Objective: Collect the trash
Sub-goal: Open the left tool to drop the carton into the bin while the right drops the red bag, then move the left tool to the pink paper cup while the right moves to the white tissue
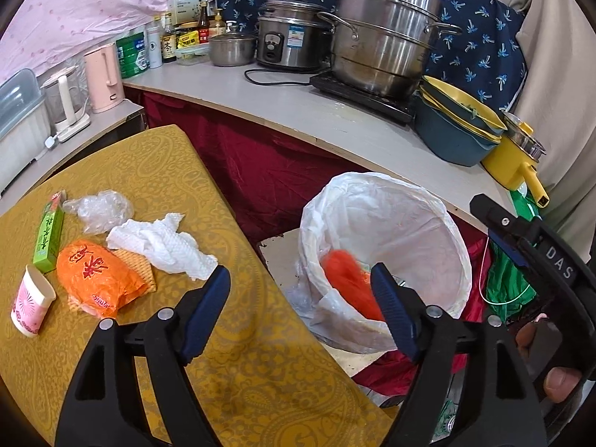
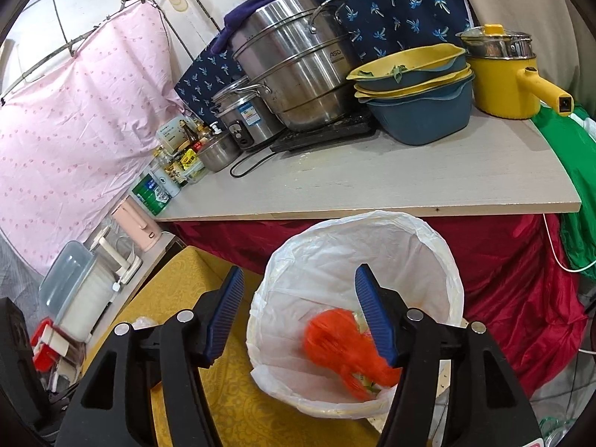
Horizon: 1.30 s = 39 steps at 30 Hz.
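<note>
A: Left tongs (image 1: 300, 275)?
B: Spread wide, nothing between, above the right edge of the worktop (image 1: 231, 380) with the yellow cloth.
A: Right tongs (image 2: 298, 279)?
B: Spread too, empty, over the bin (image 2: 439, 260) with the white liner.
A: Trash in the bin?
B: An orange bag (image 2: 346, 346), blurred, low inside the liner, partly behind the right finger.
A: Left on the worktop?
B: Near the left edge, a paper cup (image 1: 31, 307) on its side and a green box (image 1: 48, 238). Beside the cup, a second orange bag (image 1: 98, 279) lying on a yellow wafer-like sheet (image 1: 143, 264). Touching that sheet, a white tissue (image 1: 164, 244). Behind the tissue, crumpled clear plastic (image 1: 98, 208).
A: Bin relative to the worktop?
B: Just beside its right edge, lower, in front of the red drape (image 1: 268, 171).
</note>
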Available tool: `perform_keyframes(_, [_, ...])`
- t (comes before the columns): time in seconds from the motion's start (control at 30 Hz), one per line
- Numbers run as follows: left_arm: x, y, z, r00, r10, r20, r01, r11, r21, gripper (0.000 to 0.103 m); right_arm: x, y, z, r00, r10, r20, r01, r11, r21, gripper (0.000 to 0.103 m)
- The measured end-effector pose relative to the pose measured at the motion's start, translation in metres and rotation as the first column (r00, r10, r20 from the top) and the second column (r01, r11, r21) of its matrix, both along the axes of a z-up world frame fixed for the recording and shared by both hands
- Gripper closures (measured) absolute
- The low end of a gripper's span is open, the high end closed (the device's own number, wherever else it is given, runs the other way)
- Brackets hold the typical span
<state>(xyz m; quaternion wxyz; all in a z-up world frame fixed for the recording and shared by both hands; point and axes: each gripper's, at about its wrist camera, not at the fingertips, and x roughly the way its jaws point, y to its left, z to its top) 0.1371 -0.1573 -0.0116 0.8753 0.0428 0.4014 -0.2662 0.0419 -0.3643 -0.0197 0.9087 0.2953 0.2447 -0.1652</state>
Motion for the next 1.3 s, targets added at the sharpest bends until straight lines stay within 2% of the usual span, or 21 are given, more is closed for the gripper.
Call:
perform_keyframes(0.33, [-0.005, 0.039, 0.011, 0.998, 0.056, 0.018, -0.055, 0.998, -0.026, 0.029, -0.001, 0.036, 0.026, 0.997, 0.065, 0.030, -0.064, 0.997, -0.035, 0.039])
perform_keyframes(0.43, [-0.006, 0.058, 0.013, 0.996, 0.085, 0.025, -0.085, 0.996, -0.028, 0.021, 0.002, 0.051, 0.030, 0.995, 0.092, 0.032, -0.090, 0.995, -0.041, 0.039])
perform_keyframes(0.6, [-0.005, 0.091, 0.016, 0.989, 0.141, 0.042, -0.140, 0.990, -0.032, 0.020, 0.010, 0.079, 0.037, 0.988, 0.148, 0.031, -0.147, 0.988, -0.056, 0.039])
perform_keyframes(1.0, [0.002, 0.181, 0.011, 0.954, 0.295, 0.055, -0.295, 0.955, -0.013, 0.018, 0.038, 0.155, 0.037, 0.954, 0.298, 0.006, -0.297, 0.952, -0.077, 0.039])
perform_keyframes(1.3, [0.014, 0.247, -0.005, 0.915, 0.401, 0.045, -0.402, 0.916, 0.011, 0.013, 0.062, 0.201, 0.031, 0.926, 0.377, -0.029, -0.378, 0.922, -0.086, 0.039])
